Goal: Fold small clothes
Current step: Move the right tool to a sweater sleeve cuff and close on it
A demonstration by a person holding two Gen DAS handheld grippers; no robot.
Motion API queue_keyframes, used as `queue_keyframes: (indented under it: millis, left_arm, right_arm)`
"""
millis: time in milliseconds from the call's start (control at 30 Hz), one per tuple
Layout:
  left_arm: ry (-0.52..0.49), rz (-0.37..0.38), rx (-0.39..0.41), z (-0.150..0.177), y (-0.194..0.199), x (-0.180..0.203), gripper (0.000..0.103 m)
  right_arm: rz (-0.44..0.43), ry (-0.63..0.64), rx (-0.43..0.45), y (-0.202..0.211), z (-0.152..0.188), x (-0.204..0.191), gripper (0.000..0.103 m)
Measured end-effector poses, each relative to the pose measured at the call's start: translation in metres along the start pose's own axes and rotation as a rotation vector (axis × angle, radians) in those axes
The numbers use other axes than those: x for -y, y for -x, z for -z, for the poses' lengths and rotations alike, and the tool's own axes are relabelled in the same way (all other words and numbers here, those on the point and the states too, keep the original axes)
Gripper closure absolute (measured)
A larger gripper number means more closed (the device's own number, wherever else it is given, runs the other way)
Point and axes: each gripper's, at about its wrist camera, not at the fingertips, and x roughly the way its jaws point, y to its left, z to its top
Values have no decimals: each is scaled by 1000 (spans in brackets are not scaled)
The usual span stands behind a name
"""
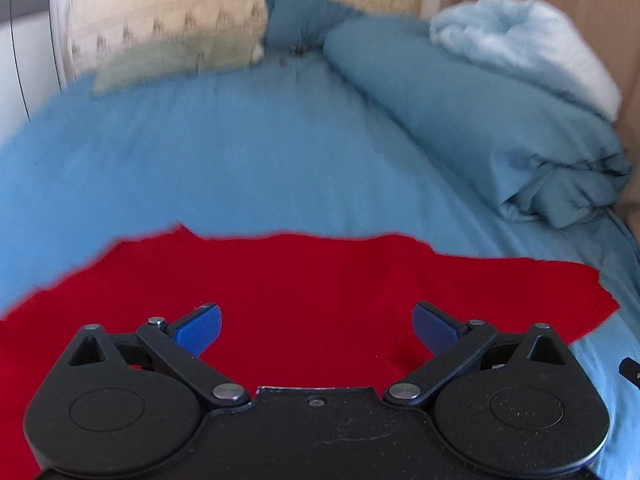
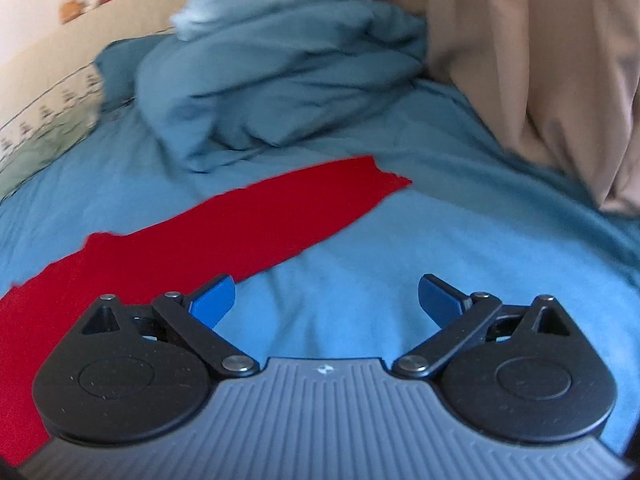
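Note:
A red garment (image 1: 304,280) lies spread flat on the blue bedsheet (image 1: 224,160). My left gripper (image 1: 316,330) is open above the garment's near part, its blue pads (image 1: 202,328) wide apart and holding nothing. In the right wrist view the same red garment (image 2: 240,228) stretches from lower left to centre. My right gripper (image 2: 326,300) is open over the blue sheet (image 2: 440,240), just right of the garment's edge, with its left pad (image 2: 214,300) at the cloth's border.
A bunched teal duvet (image 1: 480,120) with a pale blue fluffy blanket (image 1: 520,40) on top lies at the right of the bed. A beige curtain (image 2: 540,60) hangs at the right. A patterned headboard (image 1: 160,20) and pale green pillow (image 1: 160,64) sit at the far end.

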Motion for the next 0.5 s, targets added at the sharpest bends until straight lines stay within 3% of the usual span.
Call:
queue_keyframes:
  millis: [233, 333, 500]
  left_arm:
    - [79, -34, -187, -3, -92, 4, 3]
    - [77, -68, -208, -5, -113, 12, 3]
    - [24, -135, -219, -15, -130, 32, 0]
  right_arm:
    - [26, -55, 36, -81, -19, 10, 1]
    - [43, -72, 21, -110, -28, 12, 17]
    - [89, -36, 32, -138, -38, 3, 35]
